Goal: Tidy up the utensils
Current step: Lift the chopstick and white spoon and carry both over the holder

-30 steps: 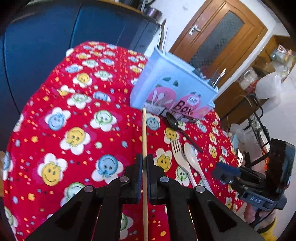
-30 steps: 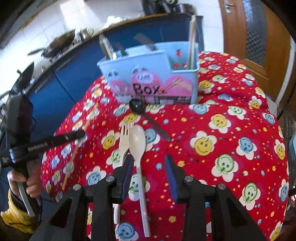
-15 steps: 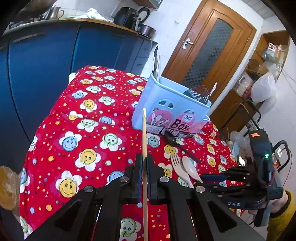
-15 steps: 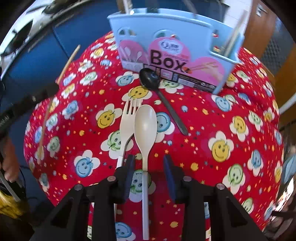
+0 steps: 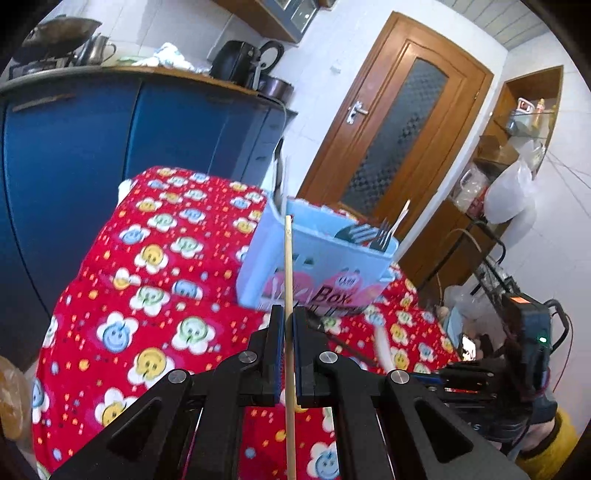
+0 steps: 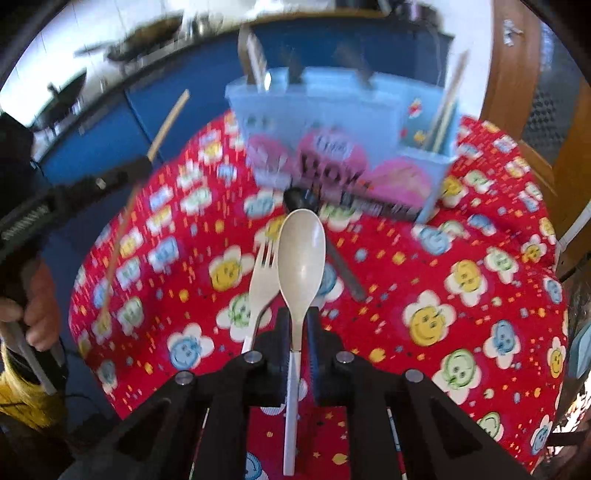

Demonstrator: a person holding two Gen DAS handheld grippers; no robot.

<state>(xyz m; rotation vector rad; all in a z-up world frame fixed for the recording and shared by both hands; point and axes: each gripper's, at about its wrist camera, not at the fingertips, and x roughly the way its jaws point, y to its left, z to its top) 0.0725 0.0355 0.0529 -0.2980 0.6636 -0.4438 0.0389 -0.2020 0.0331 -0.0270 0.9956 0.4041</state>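
Right wrist view alone shows the right gripper clamped on a beige spoon; left gripper pinches a chopstick before the blue utensil box, whose blurred contents look like forks.

Red tablecloth printed with smiley-face flowers, draped over the table. Blue cabinet behind it, wooden-edged countertop. On the counter: wok, metal jug, crumpled white cloth, black kettle. Wooden door, patterned glass panel, metal handle. White plastic bag by the wooden shelves.
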